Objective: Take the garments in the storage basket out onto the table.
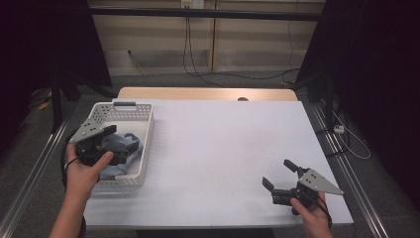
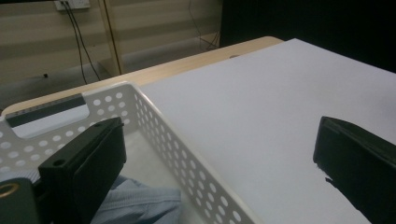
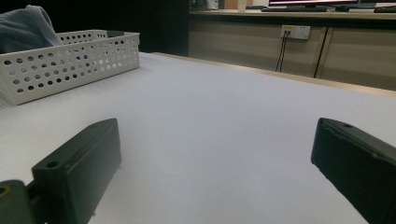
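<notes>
While your left claw (image 1: 111, 136) hangs over the white perforated plastic basket (image 1: 143, 110) at the left side of the table (image 1: 223, 148), its jaws stand wide apart with nothing between them. The crumpled pale blue cloth (image 1: 121, 148) lies inside that basket, toward its near end, directly under and just below the claw. In the left gripper view the cloth (image 2: 140, 203) sits low beside the left jaw, and the basket wall (image 2: 187, 154) runs diagonally between the two jaws, so one jaw is over the basket and the other over bare table. The basket's long axis runs away from you. Your left hand (image 1: 84, 173) is by far the nearer one. Your right claw (image 1: 280, 173) rests low near the table's front right corner, jaws apart too, holding nothing, well apart from the basket (image 3: 70, 65). Judgement: the next grab is the left's; shift it further inside the basket wall and go down onto the cloth.
</notes>
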`<state>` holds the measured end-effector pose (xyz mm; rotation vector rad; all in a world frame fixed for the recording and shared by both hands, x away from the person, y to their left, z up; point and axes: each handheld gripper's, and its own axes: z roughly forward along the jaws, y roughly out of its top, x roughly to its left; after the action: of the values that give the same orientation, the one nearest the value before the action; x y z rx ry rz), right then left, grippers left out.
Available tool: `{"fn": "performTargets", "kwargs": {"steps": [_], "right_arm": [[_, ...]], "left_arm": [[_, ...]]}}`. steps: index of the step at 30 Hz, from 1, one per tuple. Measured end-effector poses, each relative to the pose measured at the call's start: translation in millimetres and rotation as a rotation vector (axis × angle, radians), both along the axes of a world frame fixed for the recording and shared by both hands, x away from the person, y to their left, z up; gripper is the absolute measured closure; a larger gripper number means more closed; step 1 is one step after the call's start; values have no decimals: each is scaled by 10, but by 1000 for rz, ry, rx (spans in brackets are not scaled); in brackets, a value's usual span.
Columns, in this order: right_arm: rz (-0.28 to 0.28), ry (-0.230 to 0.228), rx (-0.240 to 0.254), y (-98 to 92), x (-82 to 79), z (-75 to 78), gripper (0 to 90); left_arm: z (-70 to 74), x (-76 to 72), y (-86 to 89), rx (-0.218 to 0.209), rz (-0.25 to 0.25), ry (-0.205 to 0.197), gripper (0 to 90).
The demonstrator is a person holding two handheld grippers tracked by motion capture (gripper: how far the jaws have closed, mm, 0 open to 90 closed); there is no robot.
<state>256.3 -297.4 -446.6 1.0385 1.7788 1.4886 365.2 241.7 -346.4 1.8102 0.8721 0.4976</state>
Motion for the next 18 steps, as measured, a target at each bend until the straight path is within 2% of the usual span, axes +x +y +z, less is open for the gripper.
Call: {"fn": "performTargets", "kwargs": {"steps": [5,10,18], "right_arm": [[0,2,2,-1,-5,0,13],[0,2,1,-1,-6,0,12],[-1,3,3,-6,-9,1,11]], "left_arm": [[0,60,-6,5,3,11,27],[6,112,10,28,5,27,28],[55,172,51,34,18,37,28]]}}
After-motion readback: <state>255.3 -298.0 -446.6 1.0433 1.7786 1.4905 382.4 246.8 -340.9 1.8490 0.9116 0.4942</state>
